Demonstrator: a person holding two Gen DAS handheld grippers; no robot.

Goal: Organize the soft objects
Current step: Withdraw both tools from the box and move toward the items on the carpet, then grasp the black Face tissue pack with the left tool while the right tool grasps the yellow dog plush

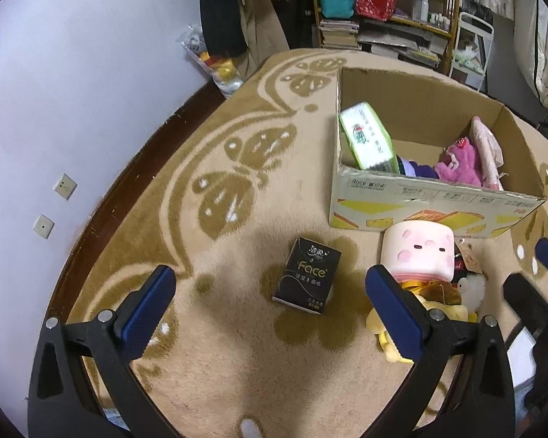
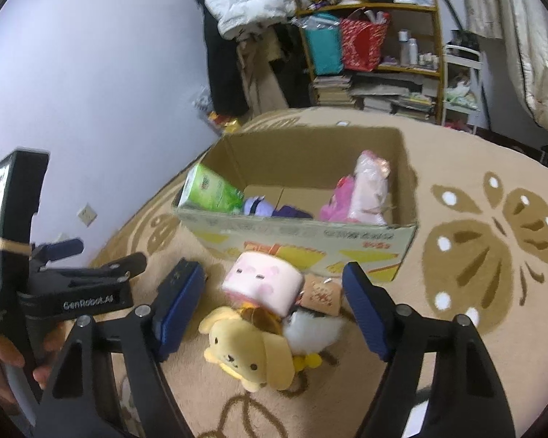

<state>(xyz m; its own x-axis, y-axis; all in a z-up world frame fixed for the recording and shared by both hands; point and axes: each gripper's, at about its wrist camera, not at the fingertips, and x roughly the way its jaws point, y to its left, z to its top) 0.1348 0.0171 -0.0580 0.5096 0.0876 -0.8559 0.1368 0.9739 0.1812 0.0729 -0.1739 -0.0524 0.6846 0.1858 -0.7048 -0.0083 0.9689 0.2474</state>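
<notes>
Soft toys: a heap on the rug (image 1: 237, 328) just in front of the cardboard box (image 2: 299, 235). Pink square-faced plush (image 2: 261, 284) on top; yellow dog plush (image 2: 250, 350) at its 6 o'clock; white fluffy piece (image 2: 312, 328) half buried, shape unclear.

Black tissue pack (image 1: 307, 277), at 9 o'clock of the heap, lying flat.

Box contents: green tissue pack (image 2: 212, 191) leaning at the left wall; purple item (image 2: 270, 210) mostly hidden behind the front wall; magenta plush (image 1: 458, 162) and pale pink plush (image 2: 370, 189) at right.

Your left tongs (image 1: 270, 294) spread wide, empty. Your right tongs (image 2: 274, 310) likewise, straddling the heap without contact.
</notes>
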